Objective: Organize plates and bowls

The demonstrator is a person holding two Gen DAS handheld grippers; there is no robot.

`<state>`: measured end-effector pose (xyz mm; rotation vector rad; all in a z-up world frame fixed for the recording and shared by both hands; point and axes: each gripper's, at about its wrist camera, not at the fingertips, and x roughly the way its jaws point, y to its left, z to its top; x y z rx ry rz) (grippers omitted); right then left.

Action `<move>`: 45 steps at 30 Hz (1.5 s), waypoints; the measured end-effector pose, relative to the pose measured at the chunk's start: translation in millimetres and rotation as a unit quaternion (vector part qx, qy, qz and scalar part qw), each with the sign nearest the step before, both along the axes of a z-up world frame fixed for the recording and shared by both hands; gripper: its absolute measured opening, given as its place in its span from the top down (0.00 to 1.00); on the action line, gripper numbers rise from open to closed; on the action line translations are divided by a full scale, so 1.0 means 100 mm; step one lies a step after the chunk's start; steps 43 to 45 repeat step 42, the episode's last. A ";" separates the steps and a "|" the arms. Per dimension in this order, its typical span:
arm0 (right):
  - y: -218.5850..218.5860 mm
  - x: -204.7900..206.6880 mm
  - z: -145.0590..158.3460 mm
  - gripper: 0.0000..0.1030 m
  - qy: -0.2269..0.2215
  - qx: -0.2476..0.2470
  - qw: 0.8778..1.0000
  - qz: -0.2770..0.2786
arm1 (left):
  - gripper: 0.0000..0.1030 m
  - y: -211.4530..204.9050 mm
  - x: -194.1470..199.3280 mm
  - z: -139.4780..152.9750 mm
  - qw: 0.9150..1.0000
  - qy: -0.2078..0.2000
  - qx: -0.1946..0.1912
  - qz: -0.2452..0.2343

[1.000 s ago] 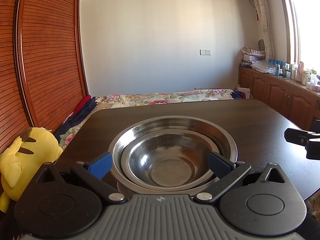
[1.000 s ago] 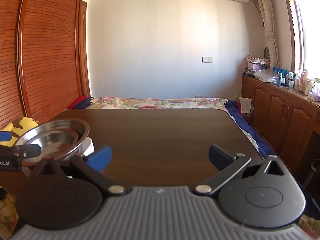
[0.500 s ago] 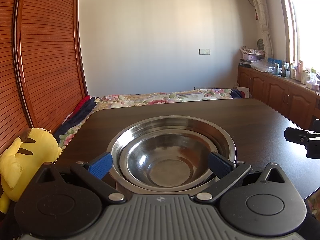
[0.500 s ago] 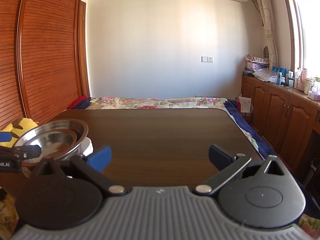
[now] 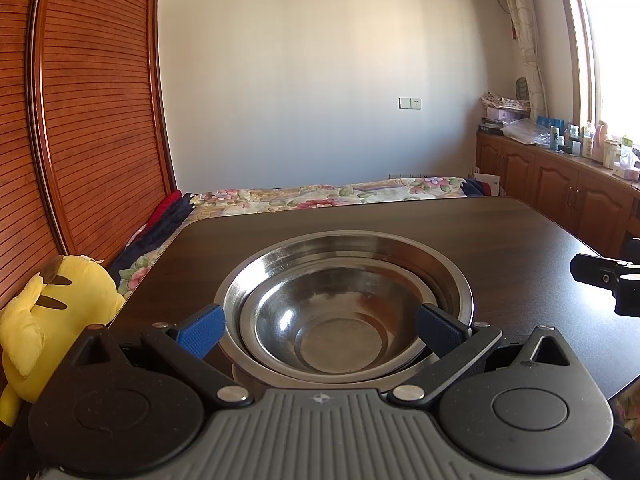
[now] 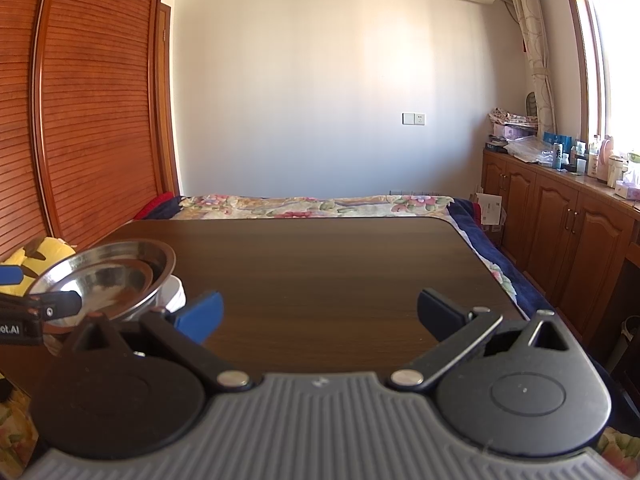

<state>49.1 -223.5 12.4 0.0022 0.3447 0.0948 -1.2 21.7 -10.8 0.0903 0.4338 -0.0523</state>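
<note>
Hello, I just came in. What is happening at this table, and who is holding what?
A person holds a gripper in each hand and is tidying dishes. Two steel bowls sit nested, the small one inside the large one, on a white dish at the table's near left corner. The left gripper is open, its fingers on either side of the stack, gripping nothing. The right gripper is open and empty over bare table.
</note>
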 end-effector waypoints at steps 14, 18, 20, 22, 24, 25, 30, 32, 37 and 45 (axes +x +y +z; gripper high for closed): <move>-0.01 0.00 0.00 0.00 0.000 0.001 1.000 0.000 | 0.01 0.00 0.00 0.00 1.000 0.001 0.000 0.000; -0.01 0.00 0.00 0.00 0.000 0.001 1.000 0.000 | 0.01 0.00 0.00 -0.01 1.000 0.001 0.000 0.000; -0.01 0.00 0.00 0.00 0.000 0.002 1.000 0.000 | 0.01 0.00 0.00 -0.01 1.000 0.001 0.000 -0.001; -0.01 -0.01 -0.01 0.00 0.000 0.001 1.000 -0.001 | 0.01 0.00 0.00 -0.01 1.000 0.001 0.000 0.000; -0.01 0.00 -0.01 0.00 0.001 0.002 1.000 0.000 | 0.01 0.00 0.00 -0.01 1.000 0.001 0.000 0.000; -0.01 0.00 -0.01 0.00 0.001 0.002 1.000 -0.001 | 0.01 0.00 0.00 -0.01 1.000 0.001 0.000 -0.001; -0.01 0.00 -0.01 0.00 0.001 0.002 1.000 -0.001 | 0.01 0.00 0.00 -0.03 1.000 0.002 0.000 -0.001; -0.01 0.00 -0.01 0.00 0.000 0.002 1.000 -0.001 | 0.01 -0.01 0.00 -0.04 1.000 0.002 0.000 -0.001; -0.02 0.00 -0.01 0.00 0.001 0.002 1.000 -0.001 | 0.01 -0.01 0.00 -0.04 1.000 0.002 0.000 -0.001; -0.02 0.00 -0.01 0.00 0.001 0.002 1.000 0.000 | 0.01 -0.02 0.00 -0.06 1.000 0.004 -0.002 -0.003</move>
